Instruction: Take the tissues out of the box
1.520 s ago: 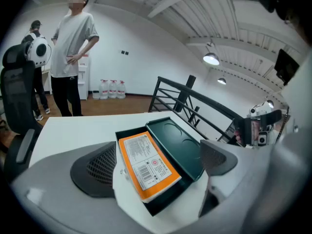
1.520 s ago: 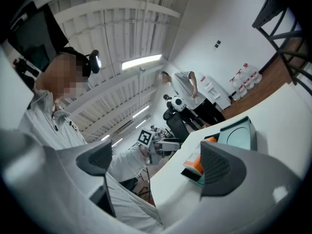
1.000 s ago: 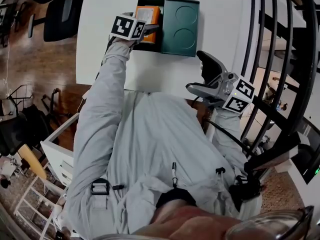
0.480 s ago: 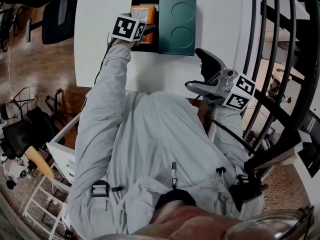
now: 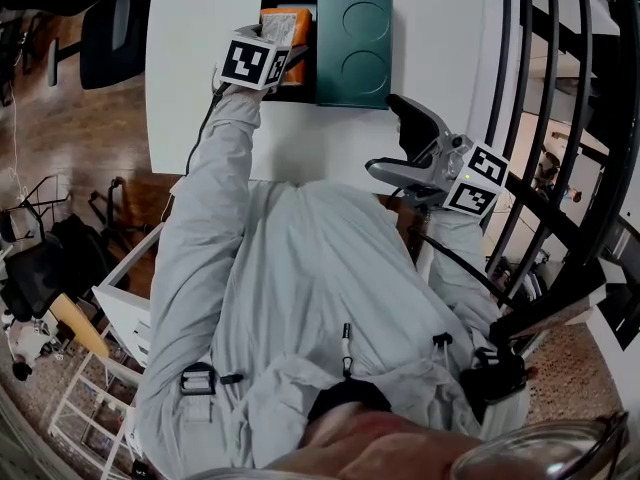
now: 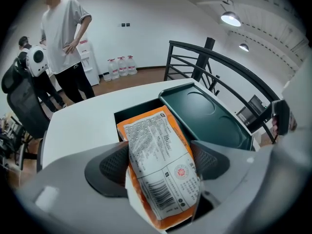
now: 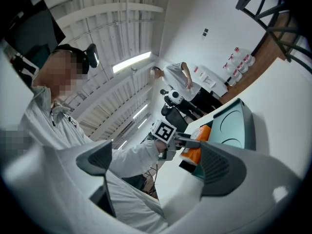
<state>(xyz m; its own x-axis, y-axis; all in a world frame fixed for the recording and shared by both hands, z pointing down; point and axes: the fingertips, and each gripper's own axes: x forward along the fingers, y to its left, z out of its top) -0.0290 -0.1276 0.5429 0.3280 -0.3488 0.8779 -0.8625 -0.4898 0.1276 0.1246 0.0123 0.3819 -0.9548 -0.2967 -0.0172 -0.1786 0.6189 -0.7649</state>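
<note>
The left tool (image 5: 298, 56) reaches over the far part of the white desk (image 5: 200, 58) into the open dark box (image 5: 270, 0). Its jaws are closing on the orange tissue pack (image 5: 285, 23). In the left gripper view the pack (image 6: 158, 152) stands lengthwise between the left tool's (image 6: 161, 162) two pads, its long sides against them. Its near end is tilted up over the box's (image 6: 132, 117) rim and its far end is down inside. The printed white label faces up.

The green lid (image 5: 355, 48) lies flat just right of the box, touching its right side, with two round recesses in it. It crowds the tool's right jaw.

The right tool (image 5: 395, 143) hangs in the air at the near right edge of the desk, well apart from the box. Its jaws stand wide apart with nothing between them.

Black stair railing (image 5: 560, 118) runs close along the right. A black office chair (image 5: 110, 28) stands at the far left. Beyond the desk, the left gripper view shows a standing person (image 6: 66, 38) and water bottles (image 6: 119, 66) by the far wall.
</note>
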